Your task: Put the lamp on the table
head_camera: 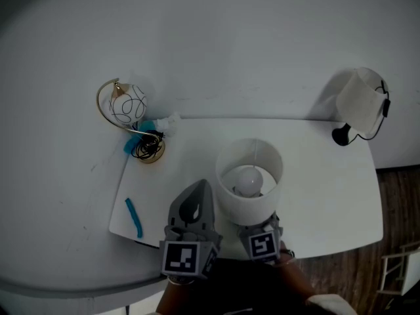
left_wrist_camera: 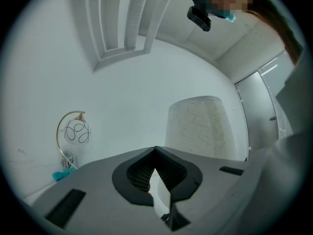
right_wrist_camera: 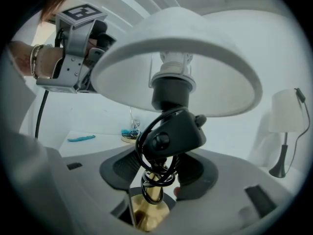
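Note:
A lamp with a white drum shade (head_camera: 249, 176) stands upright at the front middle of the white table (head_camera: 321, 176). In the right gripper view its brass stem (right_wrist_camera: 155, 192), wound with black cord and carrying a black switch (right_wrist_camera: 168, 136), sits between the jaws of my right gripper (right_wrist_camera: 164, 156). The pads stand apart from the stem on both sides, so that gripper is open. In the head view the shade hides the tips of the right gripper (head_camera: 261, 233). My left gripper (head_camera: 197, 192) hovers just left of the shade (left_wrist_camera: 198, 126), shut and empty.
A gold arc lamp with a globe (head_camera: 121, 107) stands at the table's back left corner. A white lamp on a black stand (head_camera: 361, 104) is at the back right. A blue strip (head_camera: 134, 216) lies near the front left edge. Wooden floor (head_camera: 400, 195) shows at the right.

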